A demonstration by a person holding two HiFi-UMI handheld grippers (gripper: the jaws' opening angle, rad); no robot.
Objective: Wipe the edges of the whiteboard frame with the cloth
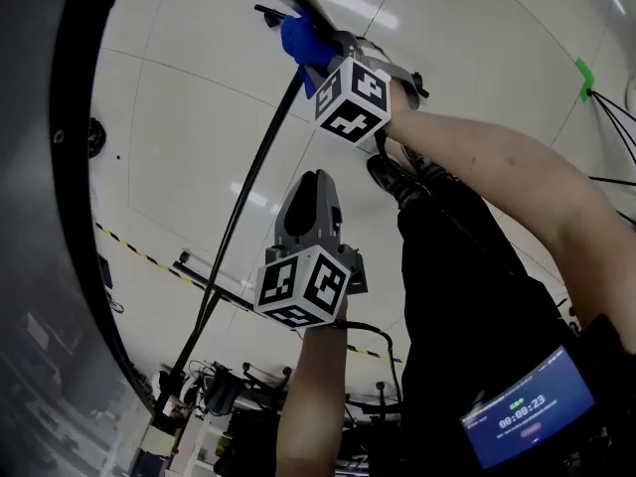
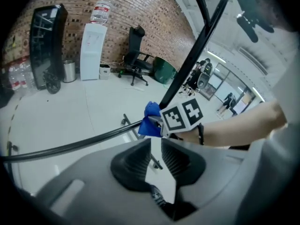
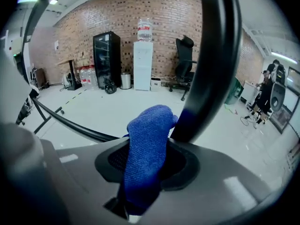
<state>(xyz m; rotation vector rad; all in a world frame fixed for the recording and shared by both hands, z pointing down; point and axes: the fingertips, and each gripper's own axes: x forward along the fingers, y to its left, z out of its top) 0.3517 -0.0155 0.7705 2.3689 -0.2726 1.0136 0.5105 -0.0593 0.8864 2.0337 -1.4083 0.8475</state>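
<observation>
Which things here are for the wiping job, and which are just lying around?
For the job: blue cloth, pinched in the right gripper; black whiteboard frame right beside the cloth.

Just lying around: water cooler, office chair, black cabinet, bin.

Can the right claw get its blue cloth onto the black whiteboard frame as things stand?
Probably yes: the right claw is shut on the blue cloth, whose tip sits right beside the black frame, with nothing between them.

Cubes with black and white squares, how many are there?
2: one marker cube up top by the blue fabric cloth, another marker cube lower, mid-picture. None seems hidden.
</observation>
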